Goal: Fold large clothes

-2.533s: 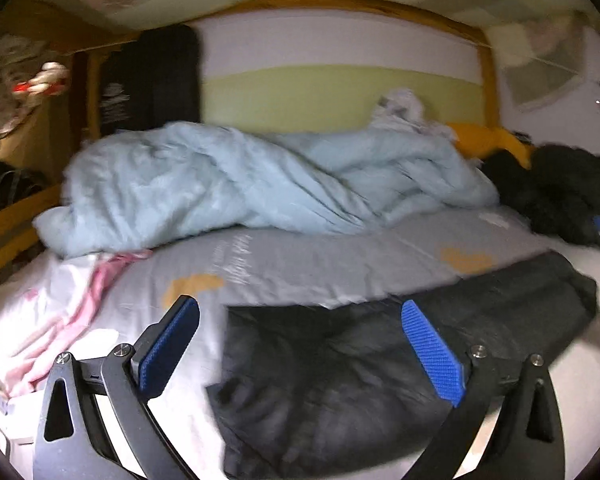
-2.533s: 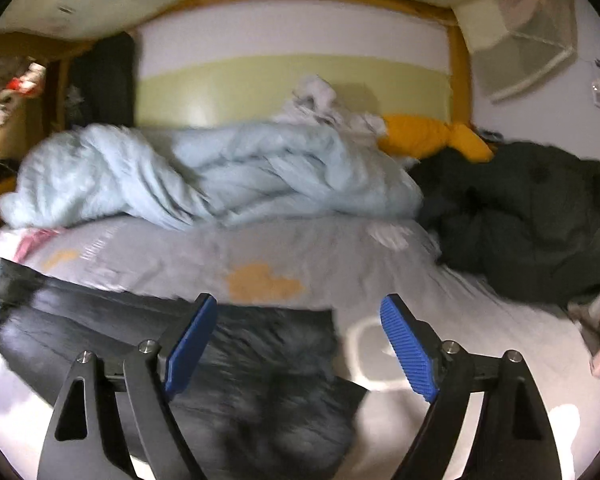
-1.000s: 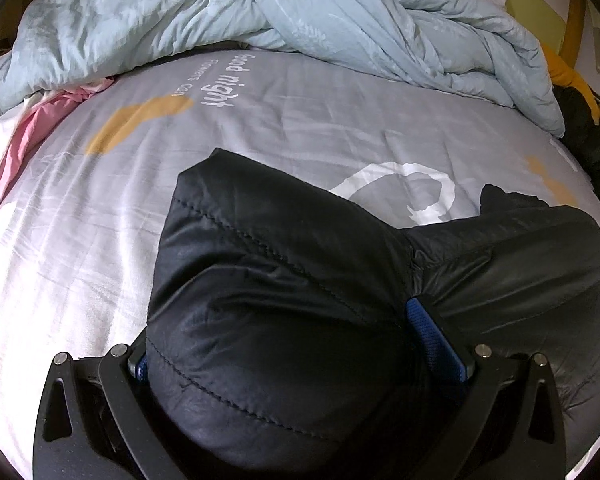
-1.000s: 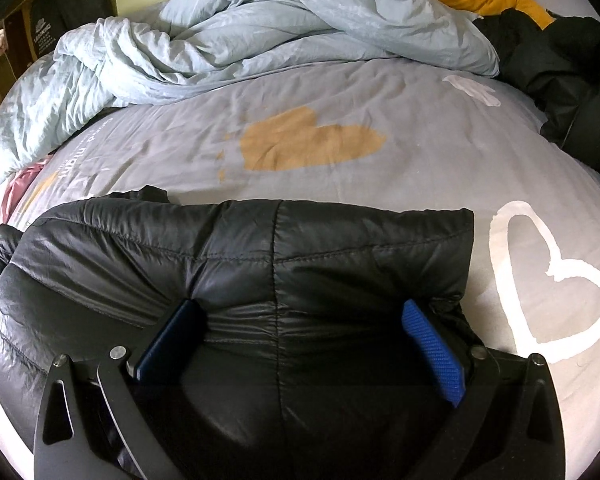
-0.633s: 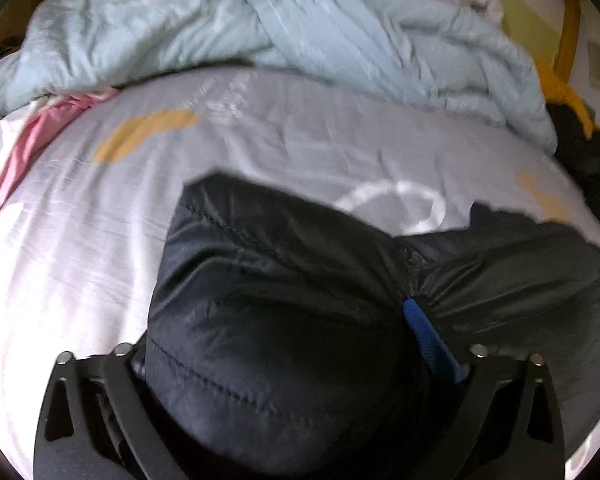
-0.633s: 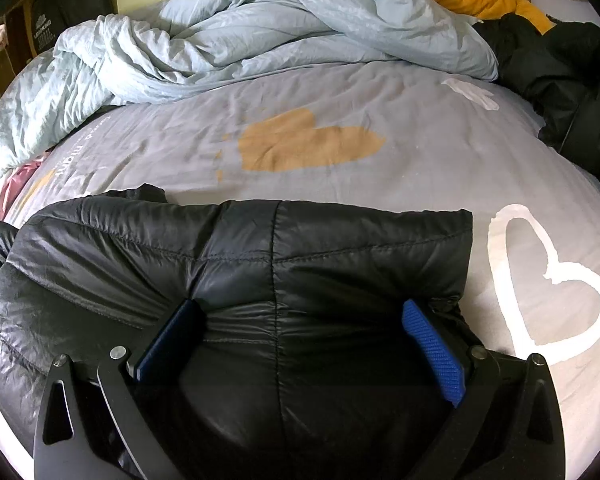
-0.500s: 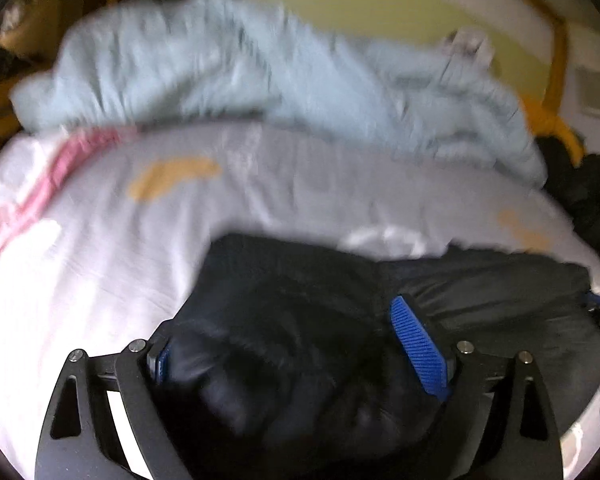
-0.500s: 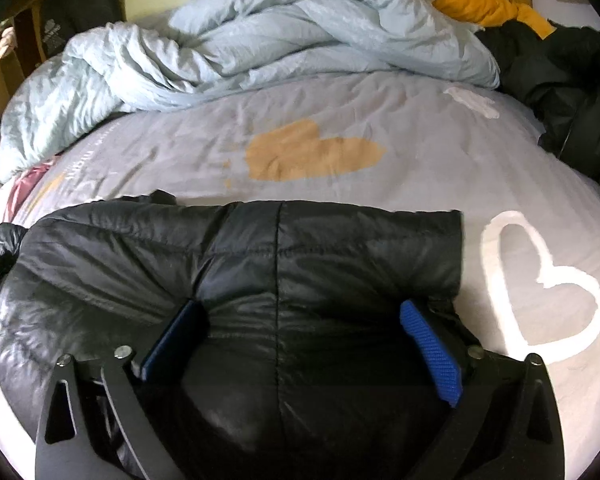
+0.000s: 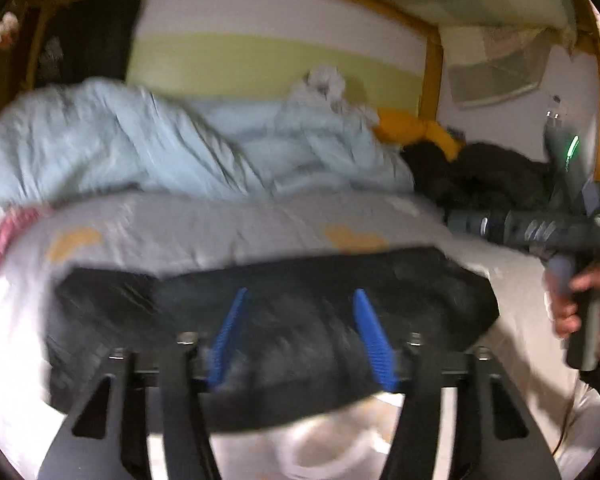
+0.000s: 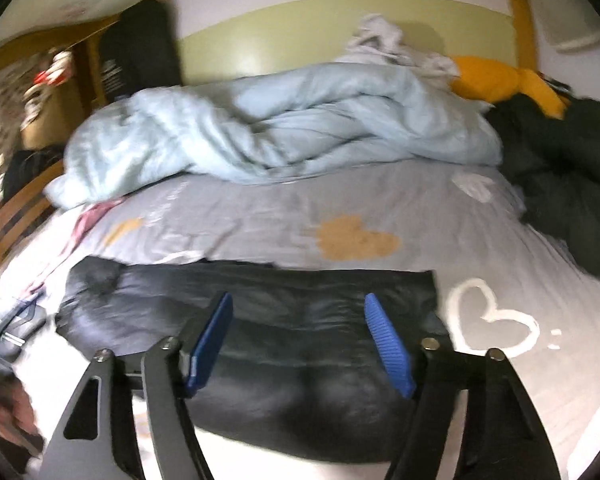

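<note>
Black jacket (image 10: 260, 320) lies folded on the bed (image 10: 439, 208), in front of the blue duvet (image 10: 280, 128). Left gripper (image 9: 300, 336) and right gripper (image 10: 300, 340) both hover over the jacket, jaws just narrowing, apart, nothing clamped.

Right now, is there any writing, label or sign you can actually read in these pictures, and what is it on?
None can be read.
Grey bedsheet: faint white script, too blurred.
Black hanging bag: pale print, too blurred.
Bedsheet signs, no words: white heart outline, orange heart.
</note>
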Action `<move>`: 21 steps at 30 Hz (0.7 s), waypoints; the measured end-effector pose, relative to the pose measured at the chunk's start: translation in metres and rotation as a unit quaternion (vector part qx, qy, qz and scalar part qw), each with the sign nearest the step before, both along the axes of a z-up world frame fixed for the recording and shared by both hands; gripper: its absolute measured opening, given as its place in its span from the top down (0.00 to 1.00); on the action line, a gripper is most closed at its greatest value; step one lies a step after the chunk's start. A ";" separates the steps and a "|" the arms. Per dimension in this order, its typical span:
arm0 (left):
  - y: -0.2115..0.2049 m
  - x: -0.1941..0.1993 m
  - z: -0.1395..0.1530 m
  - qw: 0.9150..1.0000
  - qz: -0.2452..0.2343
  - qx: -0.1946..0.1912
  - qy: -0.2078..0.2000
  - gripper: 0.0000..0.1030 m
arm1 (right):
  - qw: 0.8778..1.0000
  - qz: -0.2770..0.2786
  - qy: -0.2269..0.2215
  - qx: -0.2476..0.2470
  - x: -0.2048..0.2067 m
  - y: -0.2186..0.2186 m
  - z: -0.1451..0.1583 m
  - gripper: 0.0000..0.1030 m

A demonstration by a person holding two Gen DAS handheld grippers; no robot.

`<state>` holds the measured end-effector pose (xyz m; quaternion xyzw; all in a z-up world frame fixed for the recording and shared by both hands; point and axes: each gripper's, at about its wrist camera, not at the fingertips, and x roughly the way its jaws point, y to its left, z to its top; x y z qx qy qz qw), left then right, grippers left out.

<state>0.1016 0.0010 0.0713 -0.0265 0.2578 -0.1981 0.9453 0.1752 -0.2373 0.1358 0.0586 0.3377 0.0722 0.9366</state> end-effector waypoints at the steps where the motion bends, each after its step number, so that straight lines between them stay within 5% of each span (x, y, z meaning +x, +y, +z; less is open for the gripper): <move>1: -0.008 0.006 -0.010 1.000 0.007 0.003 0.021 0.62 | 1.000 0.017 0.005 0.007 -0.001 0.009 0.005 0.43; 3: -0.021 0.022 -0.032 0.997 0.021 0.004 0.073 0.66 | 0.999 0.045 0.012 0.021 -0.003 0.022 0.012 0.50; 6: -0.023 0.041 -0.067 0.989 0.022 -0.044 0.139 0.68 | 0.997 0.072 0.011 0.032 -0.002 0.040 0.016 0.58; 11: -0.025 0.050 -0.091 0.984 0.022 -0.060 0.167 0.66 | 0.990 0.105 0.071 0.060 0.014 0.071 -0.008 0.88; 15: -0.025 0.055 -0.099 0.984 0.022 -0.065 0.166 0.66 | 0.977 0.124 0.146 0.089 0.038 0.099 -0.044 0.92; 21: -0.010 0.056 -0.107 0.975 0.010 -0.121 0.186 0.66 | 0.970 0.099 0.222 0.024 0.071 0.130 -0.102 0.93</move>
